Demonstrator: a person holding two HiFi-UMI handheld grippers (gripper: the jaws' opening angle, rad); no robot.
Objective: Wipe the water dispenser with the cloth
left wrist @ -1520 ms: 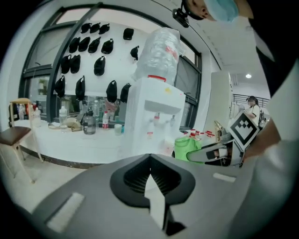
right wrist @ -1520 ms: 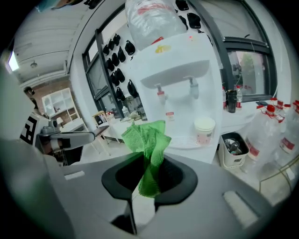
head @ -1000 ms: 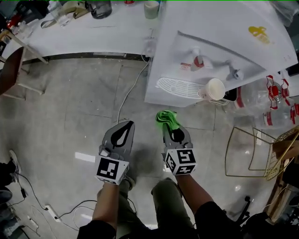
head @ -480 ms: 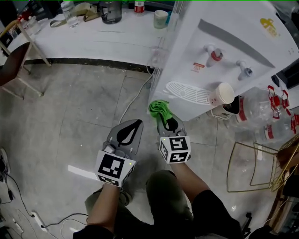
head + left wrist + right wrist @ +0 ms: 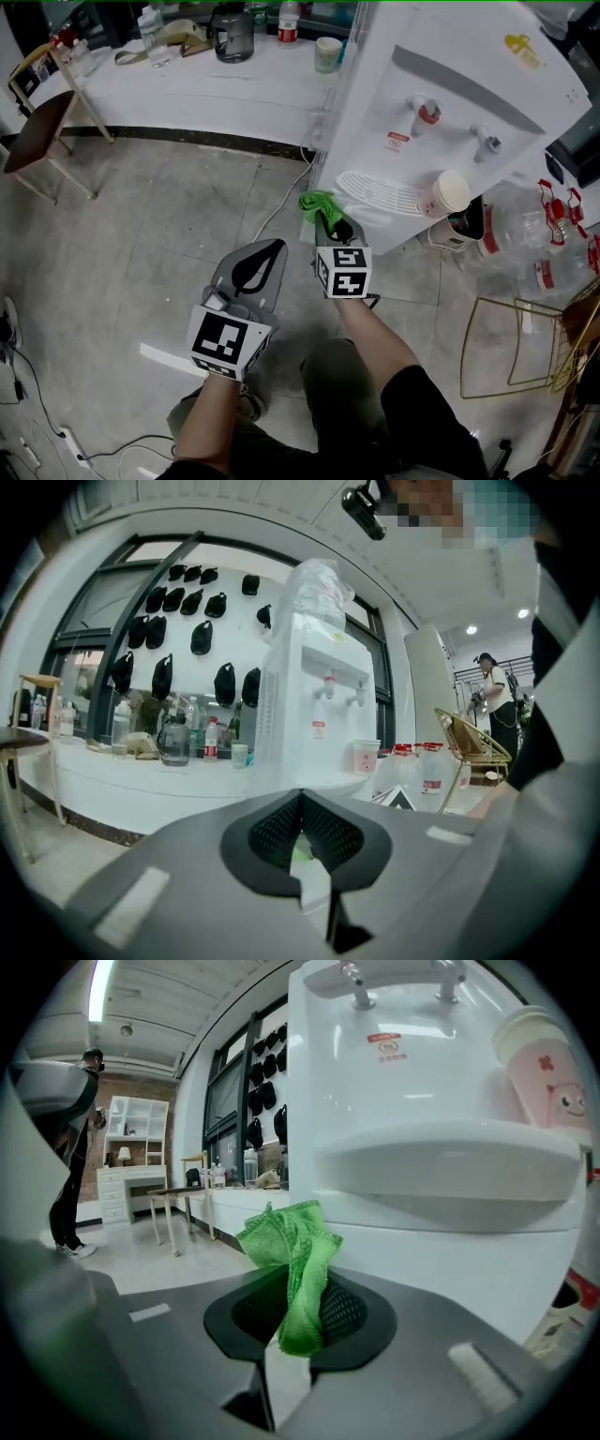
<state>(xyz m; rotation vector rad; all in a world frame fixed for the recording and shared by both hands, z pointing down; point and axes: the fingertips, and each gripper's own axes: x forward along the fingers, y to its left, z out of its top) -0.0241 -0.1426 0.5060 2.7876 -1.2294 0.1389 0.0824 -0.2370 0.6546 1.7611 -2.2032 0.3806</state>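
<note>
On the left, our left tool [image 5: 271,249] hangs over the floor with its jaws together and nothing between them, well apart from the work. To its right, our right tool [image 5: 334,225] is clamped on the green cloth [image 5: 317,202], whose loose bunch stands out past the tips, near the lower front of the water dispenser [image 5: 441,84] and just beside its drip tray [image 5: 375,190]; we cannot tell whether it touches yet. We judge the cloth light, soft and floppy, best pinched deep in a fold as it is, so that a thick wad meets the smooth, hard plastic. The paper cup [image 5: 450,192] on the tray looks light and easy to knock over. The right gripper view shows the cloth [image 5: 292,1241] caught between the pads and the ledge above, which the head view hides; the left gripper view alone shows the bottle [image 5: 319,588] on top.
</note>
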